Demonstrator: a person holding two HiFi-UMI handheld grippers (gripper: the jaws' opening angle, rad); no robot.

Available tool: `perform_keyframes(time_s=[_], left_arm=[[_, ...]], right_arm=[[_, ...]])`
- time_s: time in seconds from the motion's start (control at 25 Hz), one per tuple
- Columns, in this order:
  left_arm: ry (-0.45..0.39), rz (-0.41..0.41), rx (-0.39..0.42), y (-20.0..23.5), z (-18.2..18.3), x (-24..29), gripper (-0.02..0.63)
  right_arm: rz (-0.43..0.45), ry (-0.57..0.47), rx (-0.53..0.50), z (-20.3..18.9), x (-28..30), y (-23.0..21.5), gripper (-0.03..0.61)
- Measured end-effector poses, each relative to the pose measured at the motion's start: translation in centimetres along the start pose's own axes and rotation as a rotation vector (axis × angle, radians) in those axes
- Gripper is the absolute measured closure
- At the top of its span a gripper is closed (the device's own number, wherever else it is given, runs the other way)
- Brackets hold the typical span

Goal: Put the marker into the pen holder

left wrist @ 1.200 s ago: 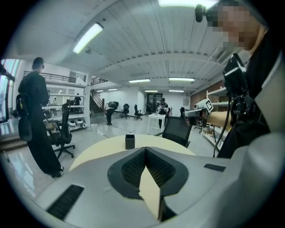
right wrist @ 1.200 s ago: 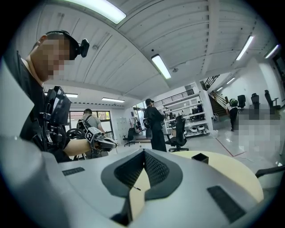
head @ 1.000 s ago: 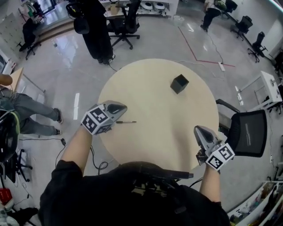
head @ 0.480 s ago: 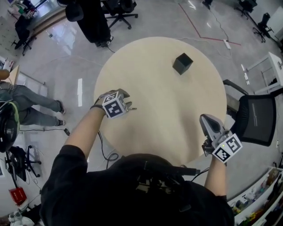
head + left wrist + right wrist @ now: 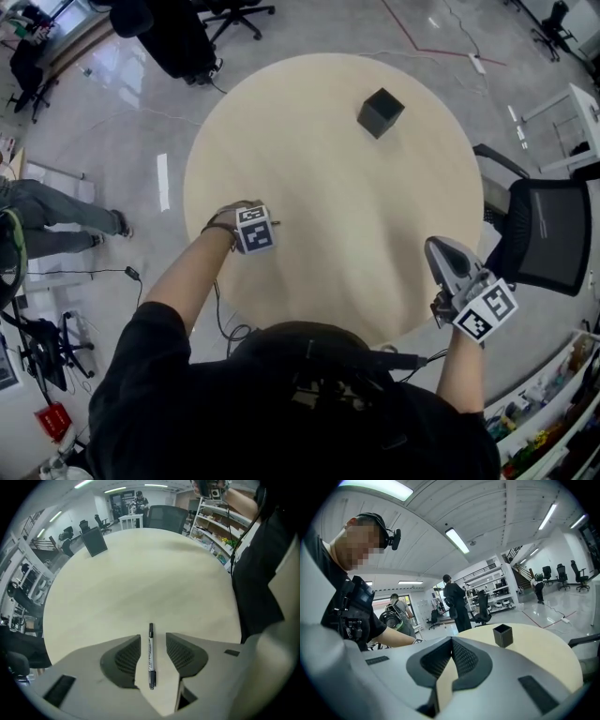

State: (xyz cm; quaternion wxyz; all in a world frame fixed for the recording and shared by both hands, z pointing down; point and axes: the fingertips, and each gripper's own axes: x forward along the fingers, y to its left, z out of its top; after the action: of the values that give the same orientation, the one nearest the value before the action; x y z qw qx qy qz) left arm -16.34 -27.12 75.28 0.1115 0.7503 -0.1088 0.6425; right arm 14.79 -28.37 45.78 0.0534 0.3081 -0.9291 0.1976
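The left gripper (image 5: 255,228) hangs over the left part of the round, pale table (image 5: 375,206), tipped down at the tabletop. Its jaws are opening, and in the left gripper view (image 5: 152,641) they stand well apart with the marker (image 5: 151,656) lying flat on the table in the gap. The marker runs lengthwise along the jaws, its dark cap pointing away from the gripper, and neither ribbed pad touches it. Further right, at the far side of the table and well apart from the marker, the black square pen holder (image 5: 380,112) stands upright. The right gripper (image 5: 448,267) is held at the near right edge of the table, its jaws brought together at the tips with nothing between them. Beyond the table's right edge stands a black office chair (image 5: 548,248).
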Motion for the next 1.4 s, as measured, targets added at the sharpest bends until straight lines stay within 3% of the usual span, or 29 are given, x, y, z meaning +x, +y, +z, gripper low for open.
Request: perform_keyframes(time_s=[0.12, 0.28, 0.48, 0.68, 0.72, 0.88, 1.08, 1.4], left_arm=[[0.012, 0.003, -0.005, 0.2, 0.0, 1.3, 0.440], [0.026, 0.003, 0.006, 0.4, 0.2, 2.5, 0.500], [0.055, -0.036, -0.020, 0.1, -0.3, 3.8, 0.506], [0.037, -0.063, -0.033, 0.0, 0.0, 3.6, 0.517], [0.029, -0.065, -0.033, -0.2, 0.0, 3.6, 0.571], [-0.027, -0.034, -0.071, -0.4, 0.2, 3.5, 0.572], [-0.255, 0.048, -0.185, 1.9, 2.9, -1.9, 0.573], [-0.847, 0.241, -0.346, 5.7, 7.8, -22.5, 0.573]], right_arm=[[0.000, 0.009, 0.009, -0.4, 0.3, -0.6, 0.575], [0.000, 0.013, 0.018, -0.7, 0.6, -1.3, 0.575], [-0.002, 0.021, 0.028, -0.8, 0.9, -1.8, 0.575], [-0.001, 0.020, 0.031, -0.8, 1.1, -1.9, 0.575], [0.000, 0.019, 0.031, -0.8, 1.2, -1.8, 0.575], [0.009, 0.019, 0.029, -0.8, 1.3, -1.7, 0.575], [0.014, -0.003, 0.019, 0.1, 1.1, -1.4, 0.575], [0.034, -0.102, 0.004, 4.6, 0.0, 1.0, 0.575]])
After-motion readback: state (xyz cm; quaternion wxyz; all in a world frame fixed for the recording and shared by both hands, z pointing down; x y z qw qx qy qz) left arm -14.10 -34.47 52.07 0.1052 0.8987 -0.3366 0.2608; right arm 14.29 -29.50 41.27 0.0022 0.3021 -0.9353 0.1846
